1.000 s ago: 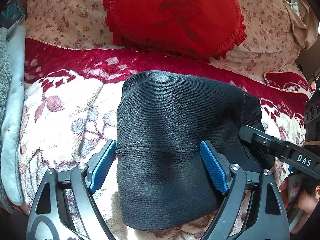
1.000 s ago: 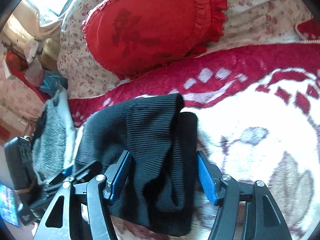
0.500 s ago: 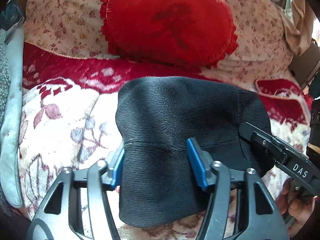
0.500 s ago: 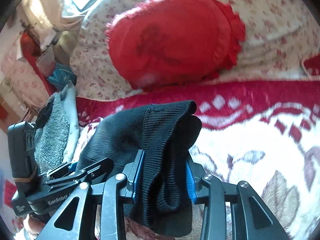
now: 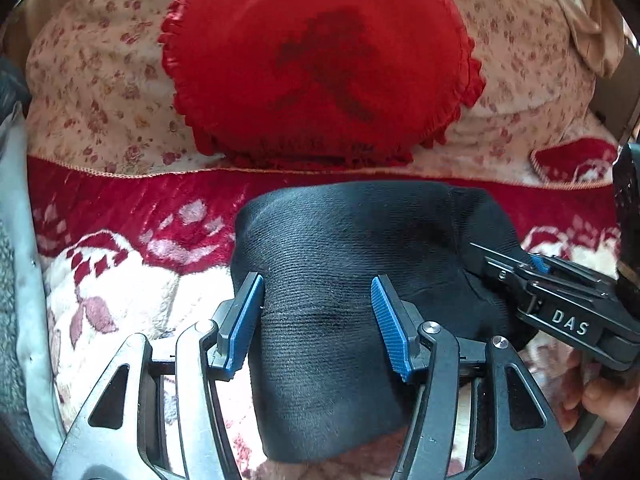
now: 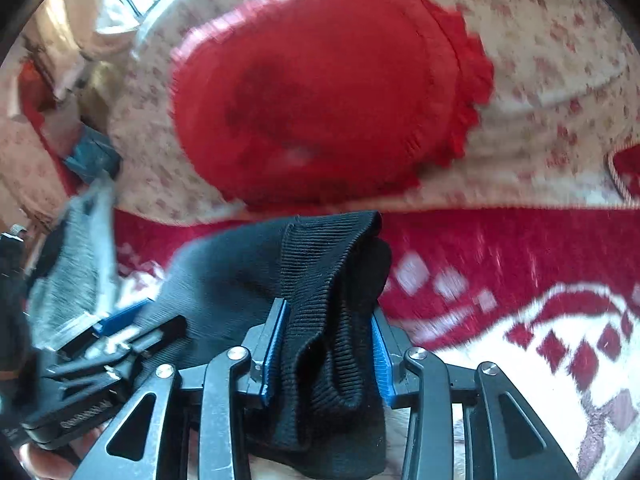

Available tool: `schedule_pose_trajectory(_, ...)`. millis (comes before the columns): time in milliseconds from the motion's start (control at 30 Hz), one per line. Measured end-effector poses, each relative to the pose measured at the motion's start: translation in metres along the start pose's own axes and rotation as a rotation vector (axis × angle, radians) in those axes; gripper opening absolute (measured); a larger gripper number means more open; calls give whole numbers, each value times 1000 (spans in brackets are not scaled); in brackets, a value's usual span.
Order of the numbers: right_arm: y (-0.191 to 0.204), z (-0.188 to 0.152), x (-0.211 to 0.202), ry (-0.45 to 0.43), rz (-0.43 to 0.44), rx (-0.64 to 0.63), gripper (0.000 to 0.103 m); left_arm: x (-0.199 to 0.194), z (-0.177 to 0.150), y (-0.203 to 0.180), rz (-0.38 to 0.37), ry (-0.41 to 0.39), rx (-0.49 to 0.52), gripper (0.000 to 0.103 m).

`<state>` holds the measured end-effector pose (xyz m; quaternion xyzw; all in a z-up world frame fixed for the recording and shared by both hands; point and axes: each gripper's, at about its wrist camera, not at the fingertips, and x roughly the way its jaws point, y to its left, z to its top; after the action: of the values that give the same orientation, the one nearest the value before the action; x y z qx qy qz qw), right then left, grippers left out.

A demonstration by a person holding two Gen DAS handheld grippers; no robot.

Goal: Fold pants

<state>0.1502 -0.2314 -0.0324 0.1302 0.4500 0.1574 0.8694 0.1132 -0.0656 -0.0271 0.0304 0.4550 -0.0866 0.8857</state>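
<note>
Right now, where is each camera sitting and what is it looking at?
Left wrist: rides the left hand-held gripper, facing black pants and red cushion; right hand-held gripper at its right edge.
Right wrist: rides the right hand-held gripper, pinching the pants' ribbed edge.
Both see pants, cushion and blanket.

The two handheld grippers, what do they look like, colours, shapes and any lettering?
The left gripper and right gripper match: black metal linkage arms with triangular cut-outs and silver pivot screws, and jaws faced with ribbed blue pads. In the left wrist view, the right gripper's black side shows white letters "DAS". No cables or sleeves are visible.
</note>
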Motion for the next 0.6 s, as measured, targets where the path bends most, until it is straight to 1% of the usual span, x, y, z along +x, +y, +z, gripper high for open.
schedule_pose_trajectory(33, -6, -3, 3, 10, -2, 11, 42, 1, -2, -2, 13, -8, 12, 56)
schedule_pose_trajectory(67, -10, -3, 1, 0, 4, 15, 43, 1, -3, -3, 18, -15, 17, 56)
schedule_pose_trajectory(167, -11, -3, -11, 4, -3, 17, 43, 0, -2, -1, 22, -7, 2, 56)
schedule_pose_trajectory(233, -8, 0, -23, -12, -17, 6, 43, -2, -1, 2, 11, 2, -17, 56)
schedule_pose_trajectory(333, 10, 3, -44, -43, -2, -62, 43, -7, -2, 5, 16, 5, -40, 56)
schedule_pose_trajectory(467, 41, 1, -47, -7, -9, -177, 33, -13, -6, 10, 26, 9, -78, 56)
schedule_pose_trajectory(533, 49, -2, -46, 4, -15, -211, 31, -14, -8, 12, 25, 7, -99, 56)
schedule_pose_trajectory(600, 55, -8, -38, 23, -43, -238, 30, -16, -11, 15, 22, -4, -118, 56)
